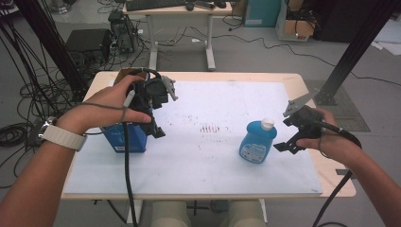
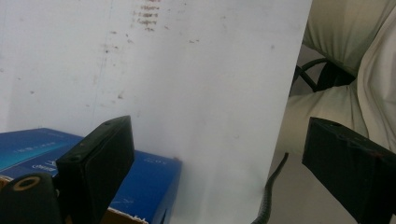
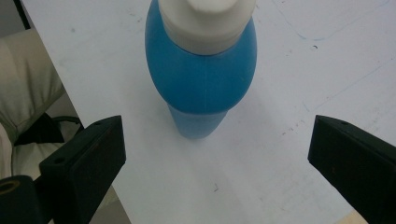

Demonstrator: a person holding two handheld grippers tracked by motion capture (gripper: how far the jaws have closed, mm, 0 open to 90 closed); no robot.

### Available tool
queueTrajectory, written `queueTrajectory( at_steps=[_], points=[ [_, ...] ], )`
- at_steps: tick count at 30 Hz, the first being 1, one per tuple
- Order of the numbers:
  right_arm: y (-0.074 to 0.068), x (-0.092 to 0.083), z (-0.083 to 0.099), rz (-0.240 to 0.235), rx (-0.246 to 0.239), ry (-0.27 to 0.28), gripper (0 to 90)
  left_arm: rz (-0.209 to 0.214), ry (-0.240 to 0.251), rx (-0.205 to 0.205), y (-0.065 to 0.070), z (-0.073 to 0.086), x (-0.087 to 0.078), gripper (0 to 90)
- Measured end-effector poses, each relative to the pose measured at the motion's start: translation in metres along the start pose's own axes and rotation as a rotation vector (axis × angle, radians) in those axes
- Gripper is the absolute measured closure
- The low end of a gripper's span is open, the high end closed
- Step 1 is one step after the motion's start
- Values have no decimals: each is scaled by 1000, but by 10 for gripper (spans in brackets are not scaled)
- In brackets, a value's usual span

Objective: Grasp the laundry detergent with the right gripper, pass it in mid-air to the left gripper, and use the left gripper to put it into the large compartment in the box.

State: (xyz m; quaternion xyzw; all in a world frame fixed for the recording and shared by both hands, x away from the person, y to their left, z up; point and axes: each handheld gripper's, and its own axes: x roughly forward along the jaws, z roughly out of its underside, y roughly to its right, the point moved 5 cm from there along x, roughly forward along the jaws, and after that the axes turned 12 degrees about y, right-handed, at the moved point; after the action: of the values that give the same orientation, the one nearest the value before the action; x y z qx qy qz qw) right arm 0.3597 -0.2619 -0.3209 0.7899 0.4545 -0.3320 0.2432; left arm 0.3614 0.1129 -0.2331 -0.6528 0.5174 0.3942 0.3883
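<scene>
One blue bottle (image 1: 257,142) with a white cap stands upright on the white table (image 1: 213,165), right of its centre. One blue box (image 1: 125,137) sits well apart at the table's left edge. The bottle's label and the box's print are too small to read. The right gripper (image 1: 289,142) hovers just right of the bottle, jaws wide, nothing between. The left gripper (image 1: 158,127) hangs over the box, jaws wide and empty.
</scene>
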Motion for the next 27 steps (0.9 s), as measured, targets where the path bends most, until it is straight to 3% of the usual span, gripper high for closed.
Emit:
queueTrajectory(
  at_steps=[27],
  points=[
    [-5,16,11,-6,10,84,40,4,2,-5,0,1,3,97]
  ],
)
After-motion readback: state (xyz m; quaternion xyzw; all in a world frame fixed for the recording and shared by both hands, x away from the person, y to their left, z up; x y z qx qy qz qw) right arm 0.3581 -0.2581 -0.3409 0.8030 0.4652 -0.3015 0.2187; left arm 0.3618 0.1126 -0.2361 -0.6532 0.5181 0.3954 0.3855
